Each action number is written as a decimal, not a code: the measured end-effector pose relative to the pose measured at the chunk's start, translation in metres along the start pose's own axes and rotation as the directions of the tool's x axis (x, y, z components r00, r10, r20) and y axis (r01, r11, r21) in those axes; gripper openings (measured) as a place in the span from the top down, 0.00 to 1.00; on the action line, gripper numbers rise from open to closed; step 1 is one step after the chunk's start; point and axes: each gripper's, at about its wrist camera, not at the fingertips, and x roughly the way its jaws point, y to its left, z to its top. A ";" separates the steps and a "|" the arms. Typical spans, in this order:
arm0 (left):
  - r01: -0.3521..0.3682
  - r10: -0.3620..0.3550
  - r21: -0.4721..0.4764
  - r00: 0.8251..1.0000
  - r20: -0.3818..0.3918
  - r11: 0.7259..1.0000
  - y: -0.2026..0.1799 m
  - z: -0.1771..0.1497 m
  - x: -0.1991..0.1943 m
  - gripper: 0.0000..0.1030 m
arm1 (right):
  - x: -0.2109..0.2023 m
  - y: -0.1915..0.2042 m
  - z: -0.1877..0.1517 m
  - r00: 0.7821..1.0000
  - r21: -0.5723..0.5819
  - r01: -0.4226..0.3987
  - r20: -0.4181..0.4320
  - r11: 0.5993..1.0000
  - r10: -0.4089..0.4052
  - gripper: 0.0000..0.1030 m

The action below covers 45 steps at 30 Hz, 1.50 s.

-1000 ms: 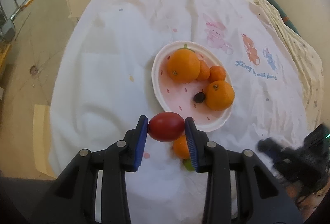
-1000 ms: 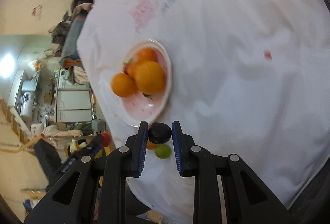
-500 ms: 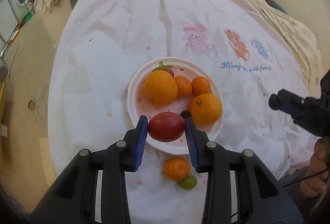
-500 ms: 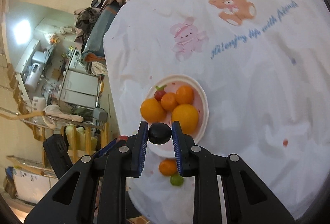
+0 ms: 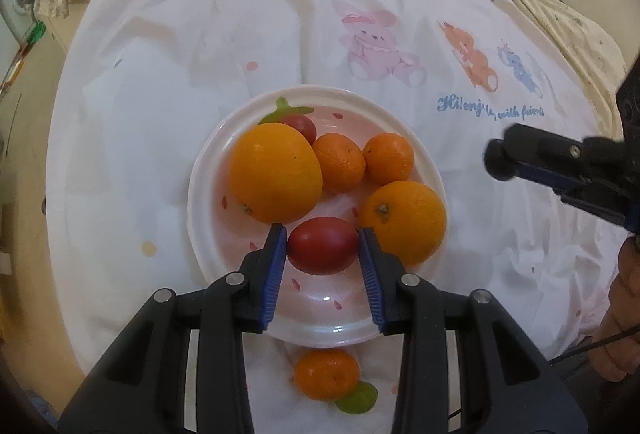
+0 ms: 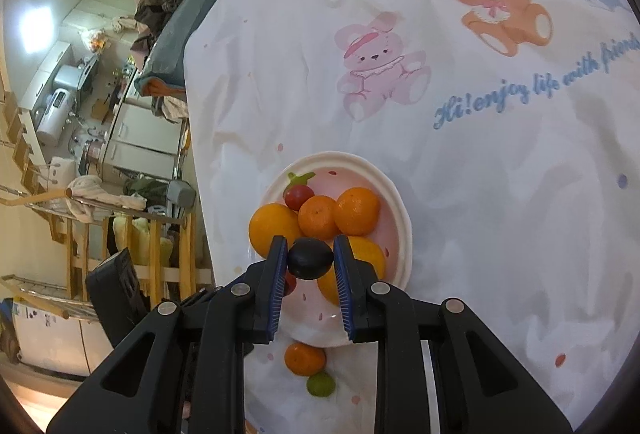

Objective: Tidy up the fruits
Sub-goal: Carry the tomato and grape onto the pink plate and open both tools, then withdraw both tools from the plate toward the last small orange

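My left gripper (image 5: 323, 249) is shut on a red plum-like fruit (image 5: 322, 244) and holds it over the near part of a white and pink plate (image 5: 224, 234). The plate holds two large oranges (image 5: 276, 177), two small mandarins (image 5: 387, 158) and a small red fruit (image 5: 301, 125). My right gripper (image 6: 310, 259) is shut on a dark round fruit (image 6: 310, 258) above the same plate (image 6: 400, 218). The right gripper also shows at the right edge of the left wrist view (image 5: 500, 164).
A mandarin (image 5: 326, 374) and a green grape (image 5: 357, 397) lie on the white printed cloth (image 5: 200, 54) just short of the plate. The cloth's edge drops off at the left. Furniture and a drying rack (image 6: 120, 226) stand beyond the edge.
Both grippers have moved forward with their fruits. The left gripper's red fruit is now over the plate, between the two large oranges. The right gripper hovers closer to the plate.
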 end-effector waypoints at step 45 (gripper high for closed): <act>0.002 0.011 -0.160 0.997 0.079 0.987 0.029 0.012 -0.026 0.32 | 0.011 0.004 0.005 1.000 -0.020 0.004 0.029 1.000 -0.003 0.42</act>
